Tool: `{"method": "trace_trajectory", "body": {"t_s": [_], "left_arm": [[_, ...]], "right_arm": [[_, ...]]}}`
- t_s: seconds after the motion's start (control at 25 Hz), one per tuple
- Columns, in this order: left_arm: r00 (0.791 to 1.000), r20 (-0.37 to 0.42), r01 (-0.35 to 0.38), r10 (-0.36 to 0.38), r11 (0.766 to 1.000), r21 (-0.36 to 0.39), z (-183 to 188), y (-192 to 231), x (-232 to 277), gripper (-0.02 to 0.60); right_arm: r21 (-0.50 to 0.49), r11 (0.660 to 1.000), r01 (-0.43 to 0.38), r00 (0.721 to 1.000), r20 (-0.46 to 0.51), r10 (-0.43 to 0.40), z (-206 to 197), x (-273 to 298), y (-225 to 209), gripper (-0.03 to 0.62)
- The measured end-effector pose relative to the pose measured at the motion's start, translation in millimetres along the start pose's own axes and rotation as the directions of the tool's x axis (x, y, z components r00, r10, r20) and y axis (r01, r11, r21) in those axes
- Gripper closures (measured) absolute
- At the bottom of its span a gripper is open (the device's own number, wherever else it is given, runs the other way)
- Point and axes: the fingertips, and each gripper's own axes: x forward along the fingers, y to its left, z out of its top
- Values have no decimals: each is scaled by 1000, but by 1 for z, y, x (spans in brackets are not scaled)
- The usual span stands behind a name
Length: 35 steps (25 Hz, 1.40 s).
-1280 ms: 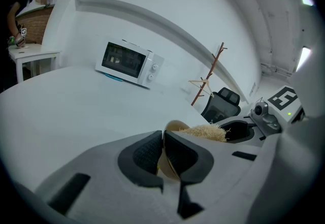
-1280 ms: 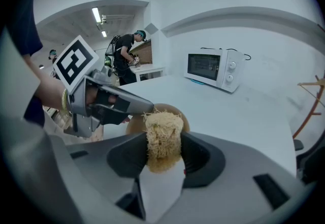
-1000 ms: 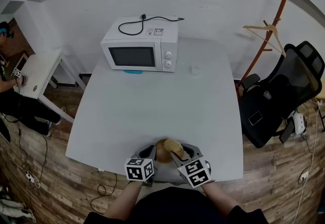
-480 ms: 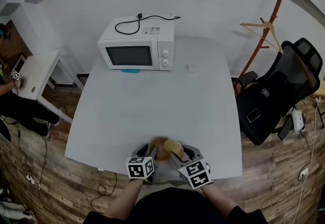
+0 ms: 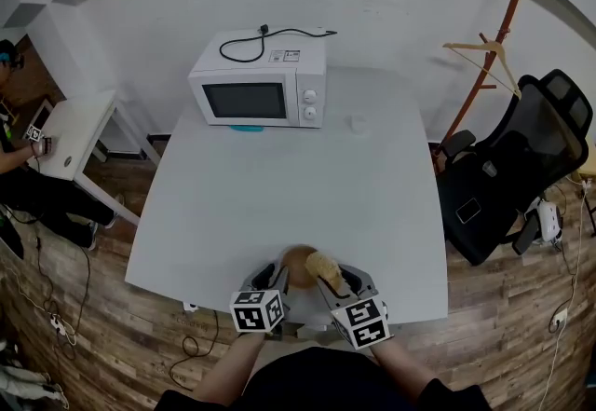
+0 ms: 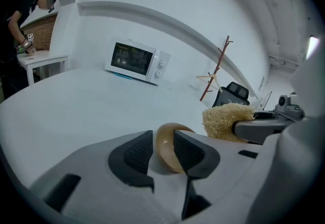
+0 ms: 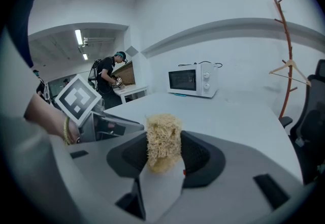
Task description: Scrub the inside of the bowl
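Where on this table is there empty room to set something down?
The whole middle of the table is bare, from the microwave down to the bowl. The right side is free too, apart from a small white object beside the microwave. It is crowded only at the near edge, around the bowl and scrubber.

bowl point(image 5: 291, 261): small, tan, glossy, tilted, at near edge of counter point(image 5: 279, 185) | wall between pads of left claw point(image 6: 163, 141), jaws just opened, not pinching | scrubber point(image 7: 162, 131): pale fibrous wad, upright, pinched in right claw point(image 7: 165, 153), just beside bowl rim
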Motion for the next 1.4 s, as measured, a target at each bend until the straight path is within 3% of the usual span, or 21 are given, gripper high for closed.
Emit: {"method": "trace_trajectory", "body": {"t_s": [0.28, 1.4], "left_arm": [[996, 84, 24, -27, 999, 37, 12, -14, -36, 538], [988, 91, 114, -125, 986, 120, -57, -66, -187, 563]], "right_arm": [[33, 999, 26, 998, 54, -27, 4, -17, 15, 416], [26, 998, 60, 977, 205, -64, -18, -143, 134, 416]]}}
